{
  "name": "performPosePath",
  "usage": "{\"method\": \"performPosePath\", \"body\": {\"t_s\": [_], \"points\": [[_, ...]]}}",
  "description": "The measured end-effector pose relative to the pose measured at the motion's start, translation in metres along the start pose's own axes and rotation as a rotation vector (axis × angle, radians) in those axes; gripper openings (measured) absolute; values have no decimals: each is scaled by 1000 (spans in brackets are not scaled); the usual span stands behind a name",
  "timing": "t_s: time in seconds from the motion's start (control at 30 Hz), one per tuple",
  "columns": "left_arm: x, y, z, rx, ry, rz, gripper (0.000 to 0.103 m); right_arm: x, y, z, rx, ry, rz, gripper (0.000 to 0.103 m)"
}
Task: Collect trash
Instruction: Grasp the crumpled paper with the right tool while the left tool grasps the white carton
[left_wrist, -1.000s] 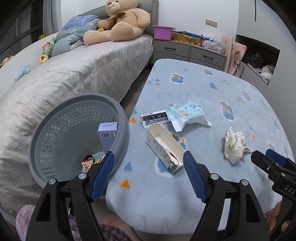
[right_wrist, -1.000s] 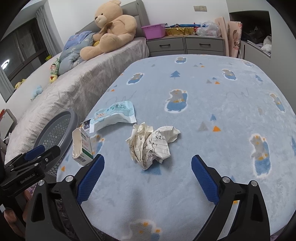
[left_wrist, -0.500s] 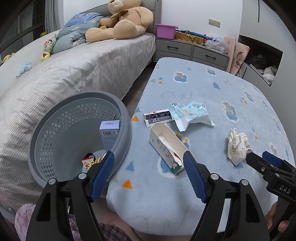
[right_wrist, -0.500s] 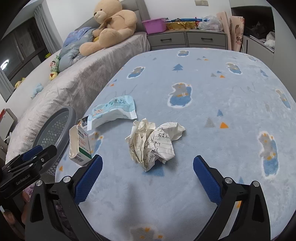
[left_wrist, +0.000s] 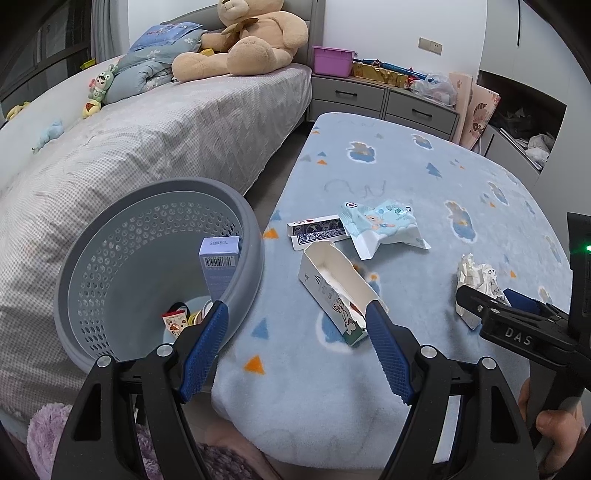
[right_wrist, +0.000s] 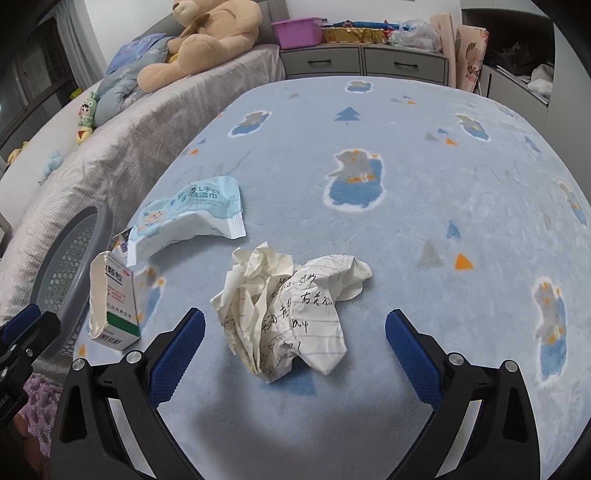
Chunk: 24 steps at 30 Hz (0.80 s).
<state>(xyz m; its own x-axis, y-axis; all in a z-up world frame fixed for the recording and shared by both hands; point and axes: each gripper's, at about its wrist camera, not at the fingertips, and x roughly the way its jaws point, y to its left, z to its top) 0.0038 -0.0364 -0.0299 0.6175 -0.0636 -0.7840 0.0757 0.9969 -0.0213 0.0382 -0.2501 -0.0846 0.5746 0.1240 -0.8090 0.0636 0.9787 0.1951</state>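
A crumpled sheet of written paper (right_wrist: 288, 314) lies on the blue patterned blanket (right_wrist: 406, 229), just ahead of my open, empty right gripper (right_wrist: 293, 323); it also shows in the left wrist view (left_wrist: 476, 280). An open white carton (left_wrist: 338, 291) lies beside the grey perforated basket (left_wrist: 236, 295), which holds a purple box (left_wrist: 218, 264) and small wrappers. A blue wet-wipe pack (left_wrist: 384, 225) and a card box (left_wrist: 317, 230) lie further back. My left gripper (left_wrist: 295, 325) is open and empty, between the basket rim and the carton.
A grey bed (left_wrist: 147, 129) with a teddy bear (left_wrist: 243, 40) and soft toys runs along the left. Grey drawers (left_wrist: 384, 99) with a purple bin (left_wrist: 332, 61) stand at the back. The right gripper's body (left_wrist: 524, 328) shows at the left view's right edge.
My right gripper has moved forward and down toward the crumpled paper, which now looms larger between its fingers. My left gripper has shifted only slightly; both stay open.
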Motion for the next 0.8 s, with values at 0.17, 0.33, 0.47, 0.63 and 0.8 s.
{"method": "performPosePath", "body": {"t_s": [0.17, 0.33, 0.47, 0.63, 0.8], "points": [[2, -2, -2, -2, 7, 2, 73, 5, 1, -2, -15, 9, 0, 71], [5, -5, -2, 1, 20, -5, 73, -1, 5, -3, -33, -3, 21, 49], [5, -10, -2, 13, 26, -9, 73, -9, 2, -4, -12, -16, 46, 45], [8, -17, 2, 13, 40, -20, 73, -23, -5, -4, 16, -45, 83, 44], [16, -25, 9, -4, 77, -53, 73, -33, -11, -5, 35, -66, 107, 45]]}}
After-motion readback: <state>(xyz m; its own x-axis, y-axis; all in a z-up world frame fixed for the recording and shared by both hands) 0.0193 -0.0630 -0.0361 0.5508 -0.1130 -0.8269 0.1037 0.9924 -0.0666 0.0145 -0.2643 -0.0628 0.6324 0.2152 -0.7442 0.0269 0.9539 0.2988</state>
